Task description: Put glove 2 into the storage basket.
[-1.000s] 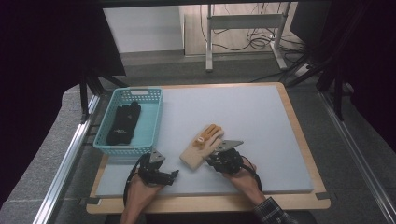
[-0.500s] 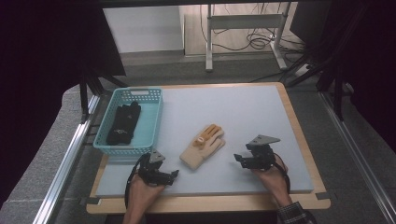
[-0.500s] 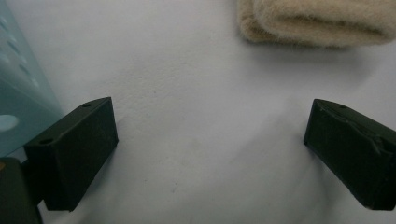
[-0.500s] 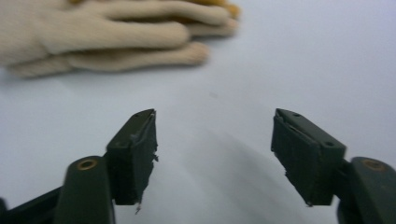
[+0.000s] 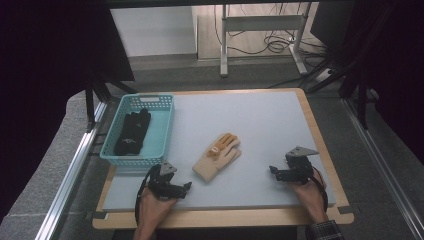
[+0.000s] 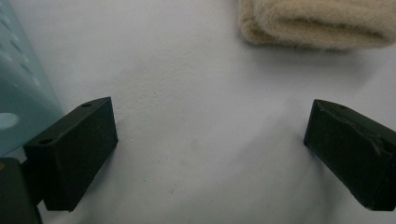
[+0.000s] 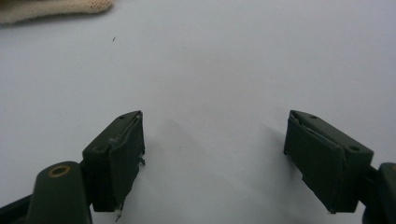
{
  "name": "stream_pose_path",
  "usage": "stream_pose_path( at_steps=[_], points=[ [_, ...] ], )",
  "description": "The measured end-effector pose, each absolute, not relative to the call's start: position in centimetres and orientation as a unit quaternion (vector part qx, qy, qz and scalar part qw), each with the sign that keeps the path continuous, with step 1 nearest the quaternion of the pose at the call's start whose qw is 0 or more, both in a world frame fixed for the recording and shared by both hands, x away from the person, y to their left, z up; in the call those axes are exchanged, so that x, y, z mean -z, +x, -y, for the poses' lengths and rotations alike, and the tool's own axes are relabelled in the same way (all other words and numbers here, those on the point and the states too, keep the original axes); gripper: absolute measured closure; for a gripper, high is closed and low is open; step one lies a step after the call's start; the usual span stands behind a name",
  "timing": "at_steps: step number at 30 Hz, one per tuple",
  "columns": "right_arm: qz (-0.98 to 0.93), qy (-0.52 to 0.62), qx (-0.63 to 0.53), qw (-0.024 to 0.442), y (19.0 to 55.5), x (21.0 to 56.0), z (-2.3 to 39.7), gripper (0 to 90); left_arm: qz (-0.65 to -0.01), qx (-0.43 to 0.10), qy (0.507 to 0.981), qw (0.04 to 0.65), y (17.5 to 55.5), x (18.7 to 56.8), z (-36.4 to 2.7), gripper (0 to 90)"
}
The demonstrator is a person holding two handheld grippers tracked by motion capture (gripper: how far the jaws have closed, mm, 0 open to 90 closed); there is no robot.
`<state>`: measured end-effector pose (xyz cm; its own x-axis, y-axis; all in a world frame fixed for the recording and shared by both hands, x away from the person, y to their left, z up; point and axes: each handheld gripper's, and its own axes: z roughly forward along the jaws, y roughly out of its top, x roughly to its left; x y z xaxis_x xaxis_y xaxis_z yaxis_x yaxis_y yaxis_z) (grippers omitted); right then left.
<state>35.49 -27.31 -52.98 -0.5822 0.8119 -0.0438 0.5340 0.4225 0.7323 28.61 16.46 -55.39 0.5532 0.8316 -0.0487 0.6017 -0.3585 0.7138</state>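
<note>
On the surface (image 5: 260, 125), the right hand-held gripper (image 5: 274, 171) has let go of the tan glove (image 5: 217, 156) and moved aside, jaws just opened wide and empty; the left hand-held gripper (image 5: 186, 186) gapes empty beside it.

My counter (image 5: 260, 120) is a pale grey sheet over a wooden board whose edge shows all round. A teal basket (image 5: 165, 125) sits on its left side (a black glove (image 5: 131, 132) lies inside). Just beside it, nearer the middle, a cream glove (image 5: 217, 156) with orange fingertips lies flat on the sheet.
</note>
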Motion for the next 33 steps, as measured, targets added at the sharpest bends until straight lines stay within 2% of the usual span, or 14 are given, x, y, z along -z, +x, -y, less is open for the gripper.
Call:
stream_pose_path(
  at_steps=[10,18,33],
  points=[
    [-0.819,0.409,-0.347,0.204,35.5,53.1,27.3,19.4,-0.436,-0.152,0.819,0.341,28.9,54.9,-16.3,3.8],
    [-0.819,0.409,-0.347,0.204,35.4,53.1,27.3,19.3,-0.42,-0.124,0.82,0.37,29.7,53.6,-15.6,3.5],
    [-0.819,0.409,-0.347,0.204,35.4,53.1,27.3,19.3,-0.39,-0.1,0.84,0.364,33.9,51.2,-10.4,3.0]
  ],
)
